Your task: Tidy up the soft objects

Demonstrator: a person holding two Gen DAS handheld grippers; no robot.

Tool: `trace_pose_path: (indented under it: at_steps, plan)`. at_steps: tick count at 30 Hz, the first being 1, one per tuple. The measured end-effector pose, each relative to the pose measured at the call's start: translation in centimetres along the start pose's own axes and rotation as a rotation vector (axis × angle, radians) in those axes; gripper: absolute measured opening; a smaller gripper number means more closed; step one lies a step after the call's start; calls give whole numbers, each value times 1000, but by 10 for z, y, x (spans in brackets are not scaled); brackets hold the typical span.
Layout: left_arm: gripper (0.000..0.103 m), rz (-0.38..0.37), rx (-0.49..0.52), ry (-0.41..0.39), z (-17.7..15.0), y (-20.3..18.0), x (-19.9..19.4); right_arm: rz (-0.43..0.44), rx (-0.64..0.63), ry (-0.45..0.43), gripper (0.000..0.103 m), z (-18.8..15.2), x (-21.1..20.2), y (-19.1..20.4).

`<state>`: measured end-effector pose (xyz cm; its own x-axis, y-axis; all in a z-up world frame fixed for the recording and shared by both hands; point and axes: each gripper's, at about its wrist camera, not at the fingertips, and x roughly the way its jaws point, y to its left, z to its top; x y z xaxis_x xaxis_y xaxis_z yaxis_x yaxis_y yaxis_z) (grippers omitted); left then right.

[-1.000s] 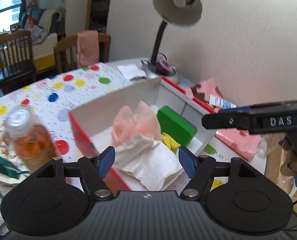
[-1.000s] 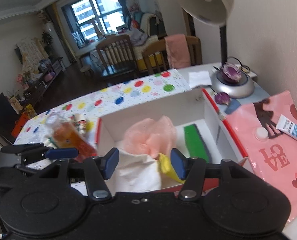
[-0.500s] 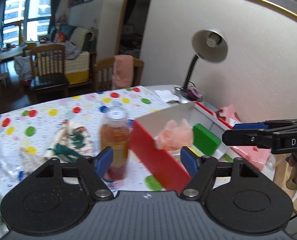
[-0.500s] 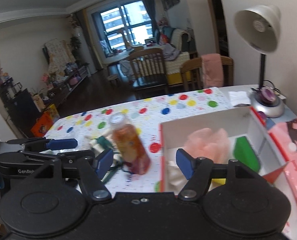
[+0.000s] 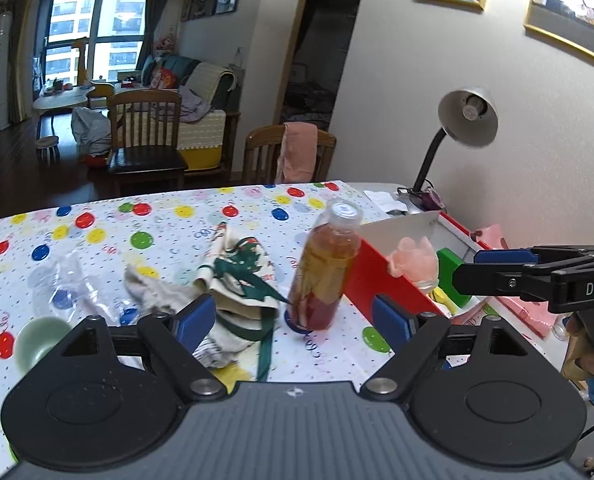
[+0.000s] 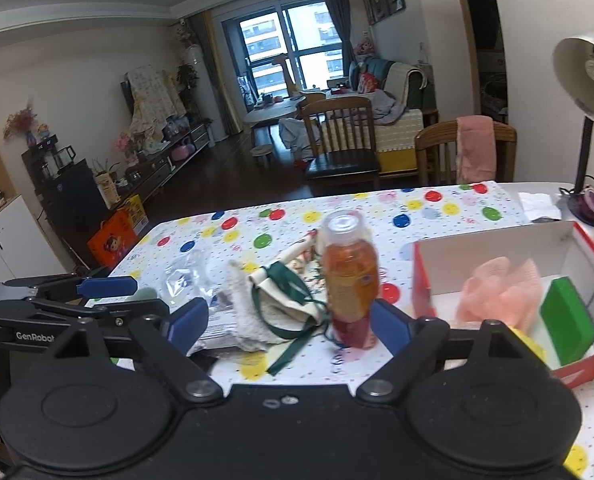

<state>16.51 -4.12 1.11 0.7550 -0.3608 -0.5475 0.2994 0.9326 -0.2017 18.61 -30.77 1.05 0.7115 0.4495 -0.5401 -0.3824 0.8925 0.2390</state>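
Note:
A red and white box stands on the right of the dotted tablecloth. It holds a pink mesh puff, a green sponge and something yellow. A cream cloth bag with green ribbon lies crumpled left of the box. My left gripper is open and empty, above the table before the bag. My right gripper is open and empty, also facing the bag; its arm shows in the left wrist view.
An orange drink bottle stands upright between bag and box. A clear plastic wrapper and a pale green cup lie left. A desk lamp stands by the wall behind the box. Pink packaging lies right of the box.
Both grippers have pulled back and up from over the box and swung left. The view now takes in the bottle and the cloth bag. Both stay open and empty.

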Motion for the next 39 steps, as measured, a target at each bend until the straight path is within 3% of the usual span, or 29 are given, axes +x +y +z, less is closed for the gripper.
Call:
trace_pose_path:
  at_steps: [2, 9, 20, 27, 39]
  plan:
    - [102, 3, -11, -7, -4, 9, -5, 3, -6, 1, 92, -1, 4, 8]
    - [103, 33, -74, -14, -24, 39, -13, 2, -35, 2, 102, -3, 21, 32]
    - [103, 180, -133, 2, -63, 79, -5, -14, -111, 68, 102, 11, 73, 64]
    - [103, 247, -158, 66, -92, 94, 13, -29, -126, 111, 102, 22, 116, 74]
    - [103, 331, -206, 126, -115, 106, 45, -159, -83, 222, 100, 49, 217, 70]
